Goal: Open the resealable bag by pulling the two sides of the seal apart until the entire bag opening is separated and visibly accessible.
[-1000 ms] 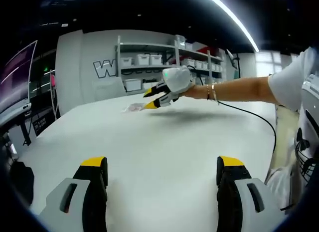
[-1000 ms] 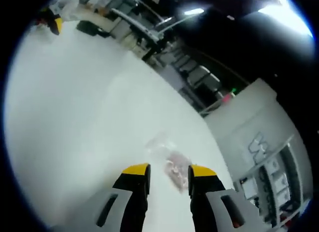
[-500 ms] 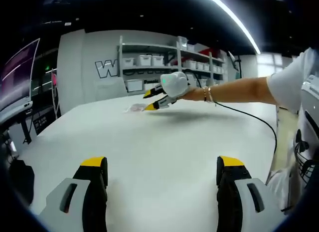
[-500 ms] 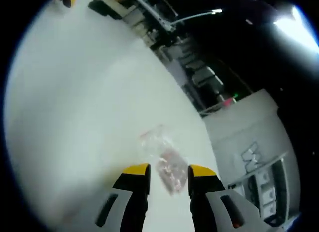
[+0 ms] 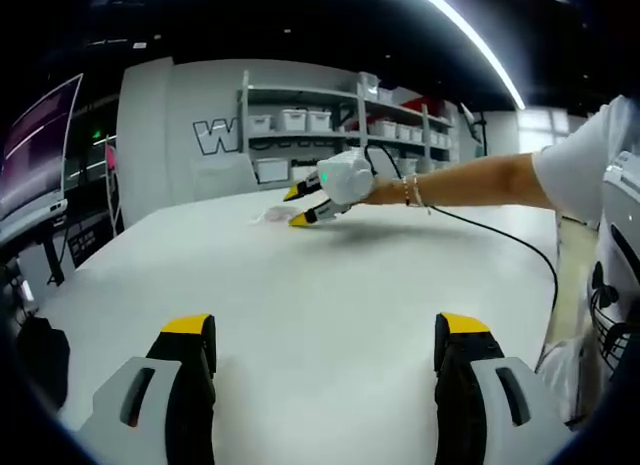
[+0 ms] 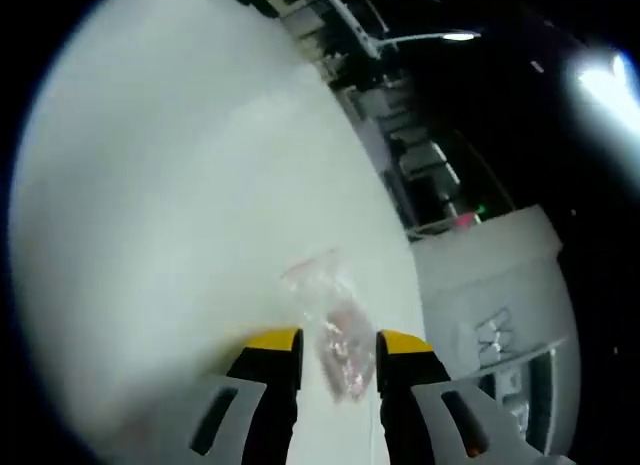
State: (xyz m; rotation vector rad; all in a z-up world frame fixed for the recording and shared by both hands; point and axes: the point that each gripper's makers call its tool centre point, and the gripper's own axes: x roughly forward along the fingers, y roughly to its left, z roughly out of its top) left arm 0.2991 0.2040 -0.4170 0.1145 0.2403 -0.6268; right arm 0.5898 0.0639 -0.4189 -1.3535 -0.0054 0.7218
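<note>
Over the last second the right hand-held gripper (image 6: 333, 345) closed in on the resealable bag (image 6: 334, 328) lying on the table (image 6: 150, 235); jaws narrow, straddling it, not yet gripping. Left hand-held gripper (image 5: 325, 330) stayed wide, well apart. Seal unopened.

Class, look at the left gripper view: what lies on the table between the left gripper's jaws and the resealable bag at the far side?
Nothing: in the left gripper view, bare white table stretches from the left gripper to the bag, where the right gripper reaches.
</note>
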